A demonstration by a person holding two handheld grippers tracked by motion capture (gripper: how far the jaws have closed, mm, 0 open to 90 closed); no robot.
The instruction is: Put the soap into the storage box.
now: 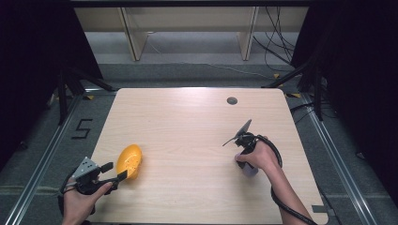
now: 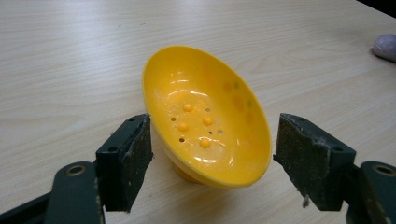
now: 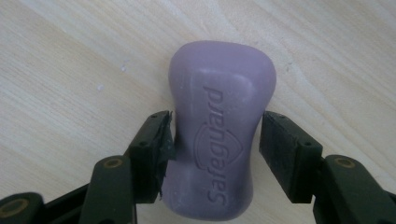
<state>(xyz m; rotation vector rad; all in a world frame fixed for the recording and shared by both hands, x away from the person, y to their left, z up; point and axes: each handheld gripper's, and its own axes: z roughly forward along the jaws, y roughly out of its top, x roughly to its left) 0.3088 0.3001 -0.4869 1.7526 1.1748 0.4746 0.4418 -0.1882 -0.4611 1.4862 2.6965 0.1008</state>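
Our right gripper (image 3: 215, 149) clamps the purple Safeguard soap bar (image 3: 219, 126) near the table's (image 1: 187, 122) right edge; our left gripper (image 2: 212, 158) gapes around the yellow soap dish (image 2: 205, 121) near its left edge.

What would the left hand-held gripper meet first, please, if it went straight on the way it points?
Probably the yellow soap dish, tilted on the table right ahead of the left hand-held gripper, between its open jaws.

"Safeguard" embossed on purple soap bar (image 3: 219, 135); "5" marked on floor (image 1: 82, 128) left of table.
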